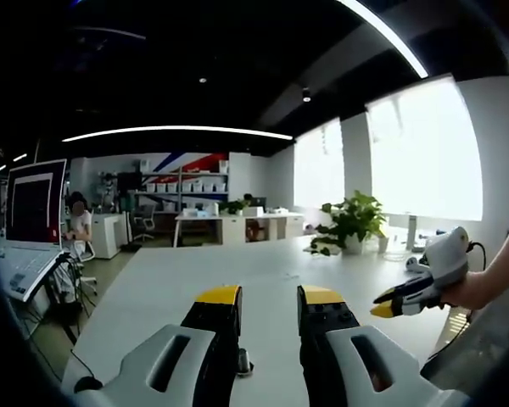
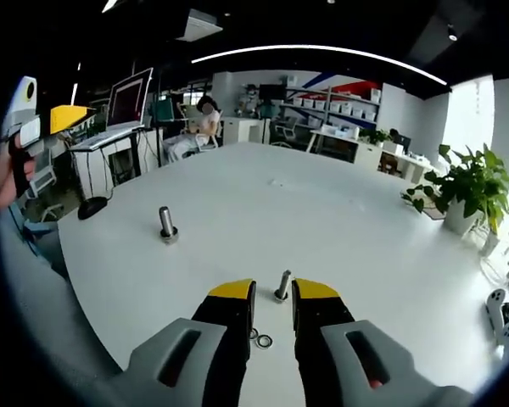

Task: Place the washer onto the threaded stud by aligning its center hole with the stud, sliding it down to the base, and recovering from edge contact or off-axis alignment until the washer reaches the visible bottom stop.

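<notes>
Your broad white bench [image 2: 339,220] carries every task part. A leafy green potted plant [image 2: 468,188] stands near its far right edge in the right gripper view. Your right hand-held gripper [image 2: 272,292] hovers low over the bench, its yellow-tipped jaws spread with nothing between them. Your left hand-held gripper [image 1: 269,295] is likewise spread and holds nothing. A larger grey threaded stud [image 2: 166,224] stands upright well to the left. A small metal threaded stud [image 2: 282,286] stands just ahead of your right jaws. Two small metal washers [image 2: 260,338] lie flat on the bench between those jaws, apart from both studs.
</notes>
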Demonstrator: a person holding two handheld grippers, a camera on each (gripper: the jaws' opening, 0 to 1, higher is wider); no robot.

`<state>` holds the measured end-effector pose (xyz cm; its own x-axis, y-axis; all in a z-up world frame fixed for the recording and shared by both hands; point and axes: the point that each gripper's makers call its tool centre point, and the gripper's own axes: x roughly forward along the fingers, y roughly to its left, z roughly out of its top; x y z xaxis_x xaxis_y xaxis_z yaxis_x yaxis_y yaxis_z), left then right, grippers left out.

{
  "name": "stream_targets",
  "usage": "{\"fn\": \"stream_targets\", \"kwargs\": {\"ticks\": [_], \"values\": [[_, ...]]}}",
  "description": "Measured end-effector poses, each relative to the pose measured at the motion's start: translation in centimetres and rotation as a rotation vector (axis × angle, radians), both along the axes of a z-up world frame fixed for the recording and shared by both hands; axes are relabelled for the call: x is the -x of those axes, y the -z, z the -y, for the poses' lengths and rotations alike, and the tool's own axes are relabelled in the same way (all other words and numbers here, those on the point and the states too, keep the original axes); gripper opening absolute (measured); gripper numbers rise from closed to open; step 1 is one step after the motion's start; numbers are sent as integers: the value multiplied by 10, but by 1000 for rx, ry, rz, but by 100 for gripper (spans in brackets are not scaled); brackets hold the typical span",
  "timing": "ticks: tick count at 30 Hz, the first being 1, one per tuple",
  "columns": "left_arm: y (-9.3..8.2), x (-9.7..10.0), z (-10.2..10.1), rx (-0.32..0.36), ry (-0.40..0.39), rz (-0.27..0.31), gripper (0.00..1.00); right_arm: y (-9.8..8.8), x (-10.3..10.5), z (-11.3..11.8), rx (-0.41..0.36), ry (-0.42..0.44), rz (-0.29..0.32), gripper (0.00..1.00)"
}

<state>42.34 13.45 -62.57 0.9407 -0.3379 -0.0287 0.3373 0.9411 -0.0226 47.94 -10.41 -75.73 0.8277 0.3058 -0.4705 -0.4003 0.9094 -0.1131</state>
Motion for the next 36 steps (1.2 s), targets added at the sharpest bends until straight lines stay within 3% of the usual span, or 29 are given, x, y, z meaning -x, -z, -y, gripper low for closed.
{"fn": "stream_targets", "kwargs": {"ticks": [11,26,36], "values": [[-3,-2,-3,31,-16,4,24,2,5,3,-3,10,-13,20],[-4,-2,-6,35,-23,5,24,6,-2,-1,-30,33,16,20],[-4,-2,-5,43,-27,1,24,21,-3,-1,-31,40,-3,20]]}}
